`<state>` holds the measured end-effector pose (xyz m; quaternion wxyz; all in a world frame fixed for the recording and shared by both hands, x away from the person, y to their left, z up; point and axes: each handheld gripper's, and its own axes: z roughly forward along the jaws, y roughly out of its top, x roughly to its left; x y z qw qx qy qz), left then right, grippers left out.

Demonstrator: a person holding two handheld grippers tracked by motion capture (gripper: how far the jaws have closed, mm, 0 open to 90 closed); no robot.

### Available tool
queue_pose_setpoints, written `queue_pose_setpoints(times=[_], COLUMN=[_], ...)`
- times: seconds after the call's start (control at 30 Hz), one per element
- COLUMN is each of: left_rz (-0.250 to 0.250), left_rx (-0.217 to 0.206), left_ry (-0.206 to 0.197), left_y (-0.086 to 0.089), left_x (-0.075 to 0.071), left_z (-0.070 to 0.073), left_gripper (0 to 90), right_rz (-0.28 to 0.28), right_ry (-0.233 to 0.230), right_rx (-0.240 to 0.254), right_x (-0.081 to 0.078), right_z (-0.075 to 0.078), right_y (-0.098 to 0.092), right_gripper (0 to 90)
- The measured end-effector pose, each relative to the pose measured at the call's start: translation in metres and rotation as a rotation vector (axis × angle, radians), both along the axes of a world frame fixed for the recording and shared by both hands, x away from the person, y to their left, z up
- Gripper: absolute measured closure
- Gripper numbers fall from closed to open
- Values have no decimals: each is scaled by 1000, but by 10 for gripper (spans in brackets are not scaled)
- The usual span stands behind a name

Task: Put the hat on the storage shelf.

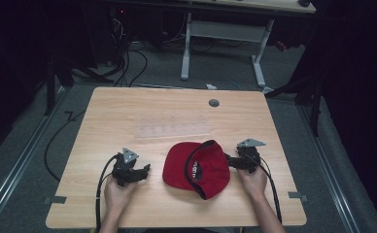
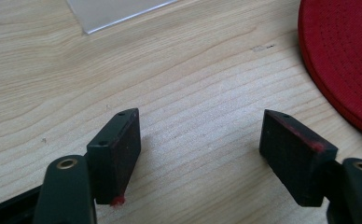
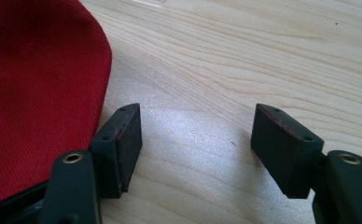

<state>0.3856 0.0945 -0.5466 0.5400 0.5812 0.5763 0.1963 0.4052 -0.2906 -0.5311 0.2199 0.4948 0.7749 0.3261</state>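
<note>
Centrally red cap (image 1: 196, 167), bare table (image 1: 128, 116) around

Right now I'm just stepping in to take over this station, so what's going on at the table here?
A person sits at a wooden table with a two-jaw gripper in each hand, working on a red cap that lies between them. The left gripper rests on the wood a little apart from the cap, jaws open with nothing between them. The right gripper sits right at the cap's edge, also open and holding nothing. A clear plastic sheet lies flat farther back.
</note>
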Motion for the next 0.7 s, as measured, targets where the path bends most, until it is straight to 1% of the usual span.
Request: queue_pose_setpoints(times=[0.5, 0.57, 0.7], left_rz=[1, 1, 0], left_rx=[-1, -3, -2], left_ry=[1, 3, 3], left_y=[-1, -1, -1], left_x=[0, 0, 0], left_z=[0, 0, 0], left_gripper=[279, 278, 277], right_rz=[0, -7, -9], right_ry=[2, -1, 1], right_rx=[1, 2, 10], right_x=[0, 0, 0], right_z=[0, 0, 0], right_y=[0, 0, -1], right_gripper=[340, 360, 366])
